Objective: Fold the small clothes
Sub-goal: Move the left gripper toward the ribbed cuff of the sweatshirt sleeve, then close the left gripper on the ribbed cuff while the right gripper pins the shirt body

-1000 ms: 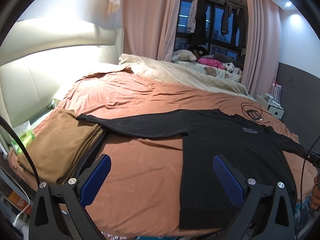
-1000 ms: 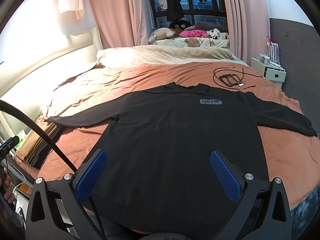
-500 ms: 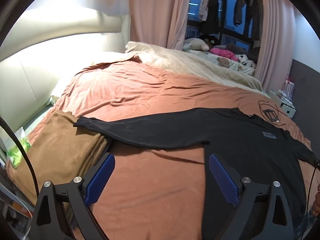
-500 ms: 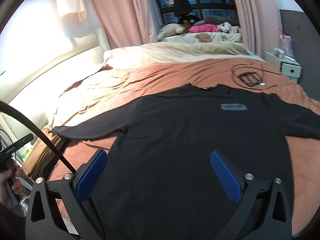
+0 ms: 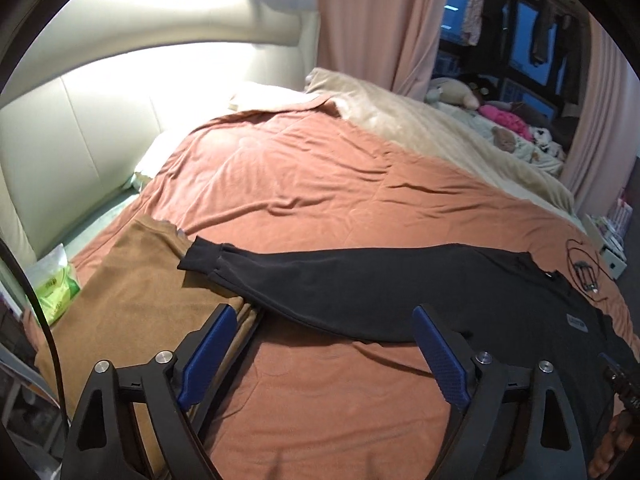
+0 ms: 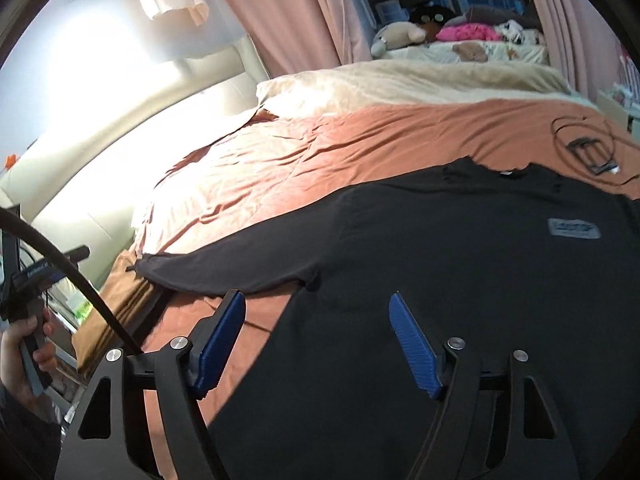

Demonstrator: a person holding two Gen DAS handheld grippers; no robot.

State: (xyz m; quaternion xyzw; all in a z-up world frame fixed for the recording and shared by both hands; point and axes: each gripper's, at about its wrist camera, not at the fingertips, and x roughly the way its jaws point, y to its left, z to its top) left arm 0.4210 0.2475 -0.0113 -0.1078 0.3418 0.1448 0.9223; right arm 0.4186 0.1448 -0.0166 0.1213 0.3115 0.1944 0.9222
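Bed [image 5: 320, 184] is carrying black shirt [image 6: 460, 280] laid flat, sleeve overlapping folded brown blanket [image 5: 132, 304]; cable [image 6: 580, 148] lying beyond; both grippers [image 5: 320, 356] [image 6: 320, 340] hovering, fingers spread.

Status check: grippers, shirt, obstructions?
Left hand-held gripper open, empty. Right hand-held gripper open, empty. Black shirt flat, unfolded; cuff on brown blanket.

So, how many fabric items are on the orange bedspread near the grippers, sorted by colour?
Black: 1, the long-sleeved shirt, spread flat.
Brown: 1, the folded blanket, under the shirt's cuff.
Total: 2.
Both grippers are open and hold nothing.
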